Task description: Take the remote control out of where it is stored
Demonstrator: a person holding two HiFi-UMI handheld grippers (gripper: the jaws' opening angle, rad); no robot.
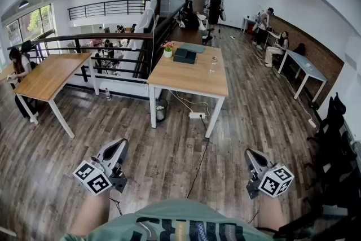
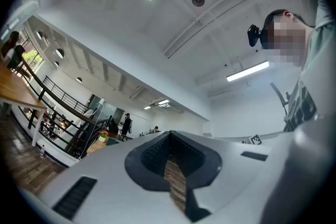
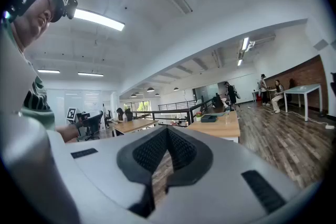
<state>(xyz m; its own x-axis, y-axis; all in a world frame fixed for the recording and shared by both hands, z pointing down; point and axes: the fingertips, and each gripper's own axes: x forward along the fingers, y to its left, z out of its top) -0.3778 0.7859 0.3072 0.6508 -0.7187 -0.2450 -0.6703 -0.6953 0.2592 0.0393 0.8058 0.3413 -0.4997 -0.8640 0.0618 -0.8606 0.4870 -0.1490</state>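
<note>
No remote control shows in any view. A dark box (image 1: 184, 55) lies on the far part of a wooden table (image 1: 197, 79) a few steps ahead of me, beside a small flower pot (image 1: 167, 49) and a glass (image 1: 214, 60). My left gripper (image 1: 119, 147) is held low and close to my body, its jaws shut with nothing between them. My right gripper (image 1: 251, 154) hangs at the same height, also shut and empty. In the left gripper view the left gripper (image 2: 169, 135) points up toward the ceiling. The right gripper (image 3: 167, 131) aims across the room at the table (image 3: 223, 126).
A second wooden table (image 1: 51, 73) stands to the left by a black railing (image 1: 113, 45). A bin (image 1: 161, 110) and a power strip (image 1: 197, 115) with a trailing cable lie under the near table. Black chairs (image 1: 338, 138) stand at the right; several people are at the back.
</note>
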